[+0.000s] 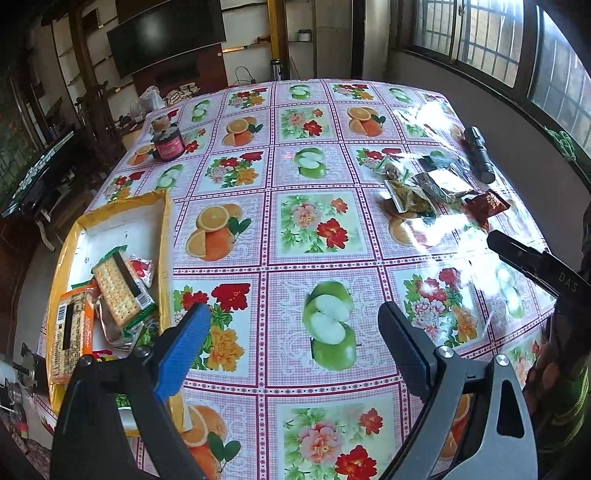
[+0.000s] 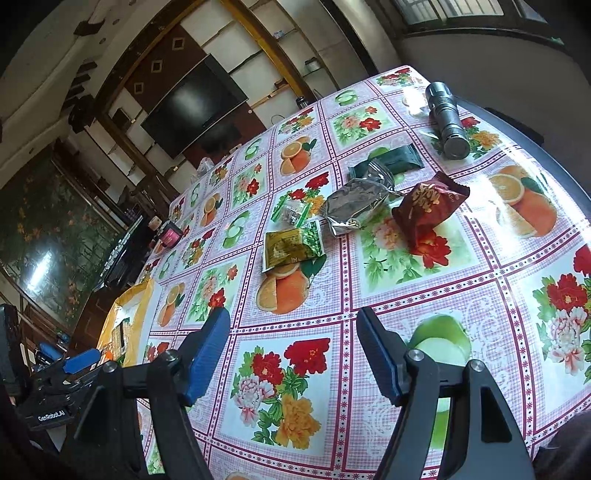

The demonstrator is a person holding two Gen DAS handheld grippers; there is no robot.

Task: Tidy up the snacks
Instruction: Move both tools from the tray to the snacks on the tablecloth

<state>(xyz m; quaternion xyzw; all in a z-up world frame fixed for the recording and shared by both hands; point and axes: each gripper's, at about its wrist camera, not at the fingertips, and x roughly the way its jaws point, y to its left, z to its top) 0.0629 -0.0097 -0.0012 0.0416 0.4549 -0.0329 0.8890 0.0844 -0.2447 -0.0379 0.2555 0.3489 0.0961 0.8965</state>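
Grey flashlight (image 2: pixel 447 120) beside loose snack packets (image 2: pixel 356 208), yellow tray (image 1: pixel 164 236) apart, both grippers' fingers (image 2: pixel 207 354) spread, empty.

This is a home, prob. a living/dining room. A flat TV (image 2: pixel 194 105) hangs on a wood-panelled wall w/ built-in shelves (image 2: pixel 291 79). The tabletop (image 1: pixel 258 206) has a plastic cloth w/ printed fruit and flowers. Barred windows (image 1: pixel 476 33) are on one side, a big flower picture (image 2: pixel 48 236) on another. Snack packets (image 2: pixel 354 206), a flashlight (image 2: pixel 445 118) and a jar (image 1: pixel 168 143) lie about.
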